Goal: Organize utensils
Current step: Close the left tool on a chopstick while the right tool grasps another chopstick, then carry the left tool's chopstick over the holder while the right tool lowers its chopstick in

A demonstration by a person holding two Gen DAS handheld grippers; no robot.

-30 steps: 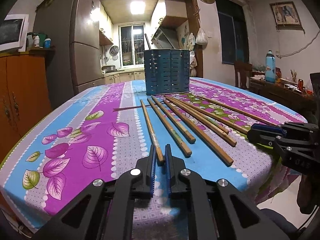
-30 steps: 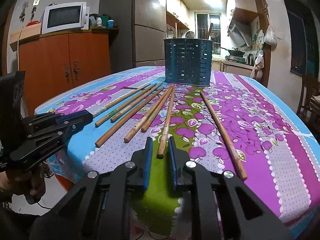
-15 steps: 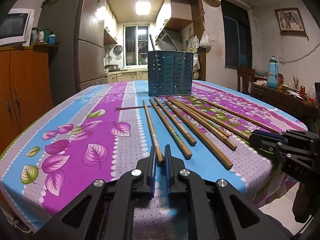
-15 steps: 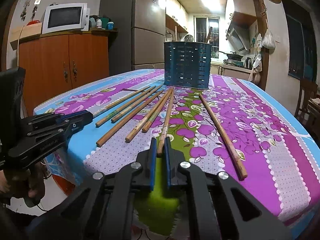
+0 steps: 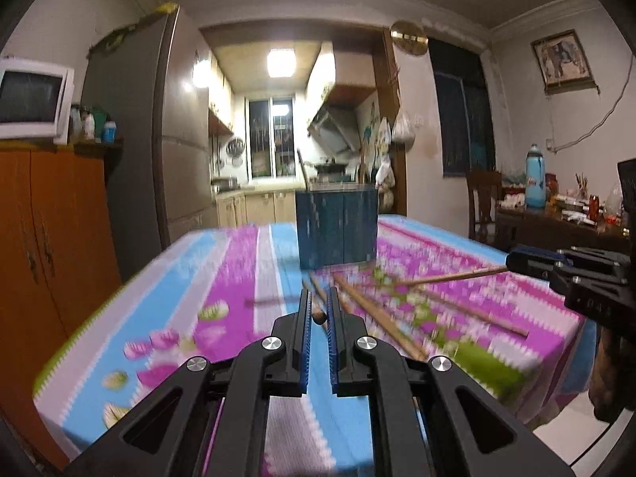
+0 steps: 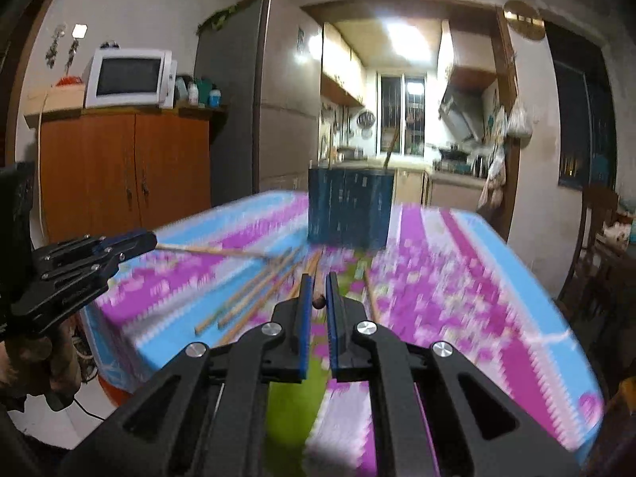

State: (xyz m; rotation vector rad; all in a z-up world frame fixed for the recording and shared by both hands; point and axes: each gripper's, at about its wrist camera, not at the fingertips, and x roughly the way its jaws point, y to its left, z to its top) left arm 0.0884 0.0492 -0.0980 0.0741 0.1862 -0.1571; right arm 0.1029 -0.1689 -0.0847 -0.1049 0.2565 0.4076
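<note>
From the left wrist camera, the left tongs (image 5: pixel 318 310) are pinched tight on the near end of a long, thin, brown wooden chopstick (image 5: pixel 318 317), whose round butt shows end-on between the blue pads. Its long axis runs straight away from the camera, toward the dark blue slotted plastic utensil holder (image 5: pixel 337 228) standing near the far end of the worktop (image 5: pixel 222 290), which wears a purple, blue and white leaf-print cloth. Such a stick is judged light and stiff, with a smooth, narrow shaft that could swivel or slip in a pinch so near its end; a hold nearer the middle would steady it. At the right edge of this view, the right tongs (image 5: pixel 512 261) are closed on a second wooden chopstick (image 5: pixel 445 278), which slants leftward and slightly down toward the cloth. The remaining loose chopsticks (image 5: pixel 381 318) lie on the cloth, fanned with their far ends toward the holder.

From the right wrist camera, the right tongs (image 6: pixel 319 298) clamp that second chopstick by its butt, the shaft pointing ahead at the holder (image 6: pixel 349 210). At left, the left tongs (image 6: pixel 149 238) carry the first stick (image 6: pixel 210 251) roughly level, aimed right. Both sticks appear clear of the cloth, though blur hides their far tips.
</note>
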